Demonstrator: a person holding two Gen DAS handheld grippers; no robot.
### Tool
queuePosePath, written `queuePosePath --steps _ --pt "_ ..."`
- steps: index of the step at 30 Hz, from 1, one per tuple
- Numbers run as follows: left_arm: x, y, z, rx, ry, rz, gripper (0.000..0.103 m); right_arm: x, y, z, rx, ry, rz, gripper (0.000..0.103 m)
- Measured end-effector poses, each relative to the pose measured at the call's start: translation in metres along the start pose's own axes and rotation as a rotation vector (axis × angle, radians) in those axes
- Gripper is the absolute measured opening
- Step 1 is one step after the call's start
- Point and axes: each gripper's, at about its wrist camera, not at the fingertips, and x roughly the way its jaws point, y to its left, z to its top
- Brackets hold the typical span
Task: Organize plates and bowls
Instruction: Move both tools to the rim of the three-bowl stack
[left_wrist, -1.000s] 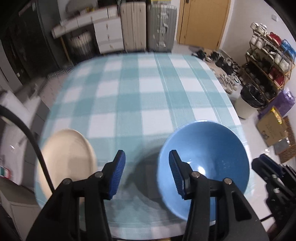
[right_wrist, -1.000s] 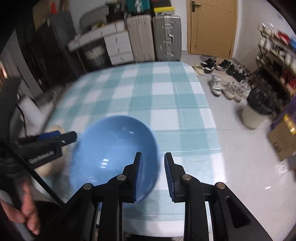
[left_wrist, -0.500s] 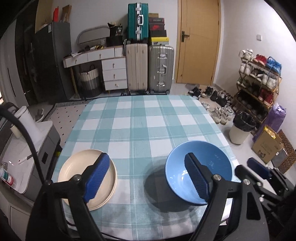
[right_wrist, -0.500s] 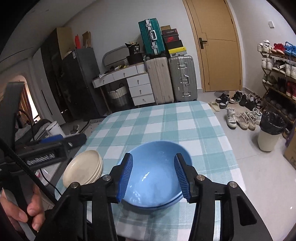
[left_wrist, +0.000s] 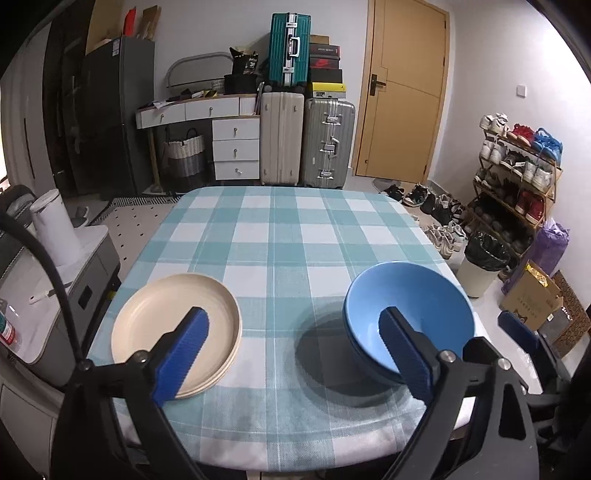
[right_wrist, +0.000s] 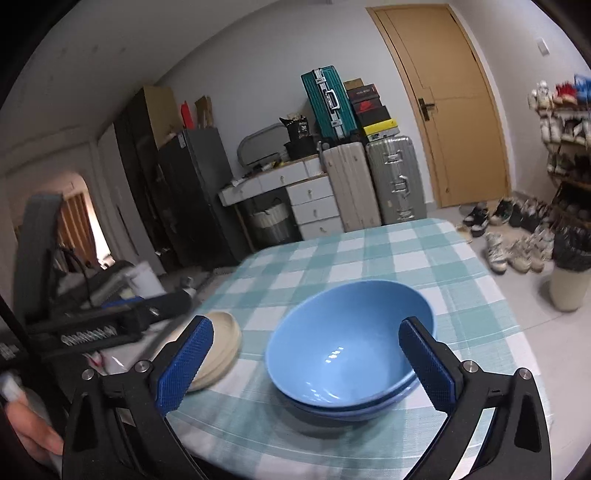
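Two blue bowls sit nested on the checked tablecloth near the front right. A stack of cream plates lies at the front left. My left gripper hovers over the near edge. Its jaws are opening, with only bare cloth between them. My right gripper faces the blue bowls. Its jaws are opening too, and the pads stand clear of the rim on both sides. The cream plates show beside its left finger. Each gripper appears in the other's view, the right and the left.
Beyond the table's far edge stand suitcases, a white drawer unit and a wooden door. A shoe rack, a bin and a cardboard box line the right. A white side cabinet is on the left. A hand shows.
Both grippers have drawn back from the table and tilted up, so more of the room shows. Both pairs of jaws have spread wide; the right was nearly shut beside the bowl's rim.
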Motion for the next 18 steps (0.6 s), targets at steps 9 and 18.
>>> queuePosePath --steps 9,18 --pt "0.019 -0.013 -0.007 0.036 -0.009 -0.002 0.1 0.0 -0.001 -0.004 -0.009 -0.004 -0.028 0.102" --pt "0.044 -0.03 0.004 0.046 0.05 -0.054 0.102 -0.006 -0.03 -0.003 0.117 -0.034 -0.087 0.102"
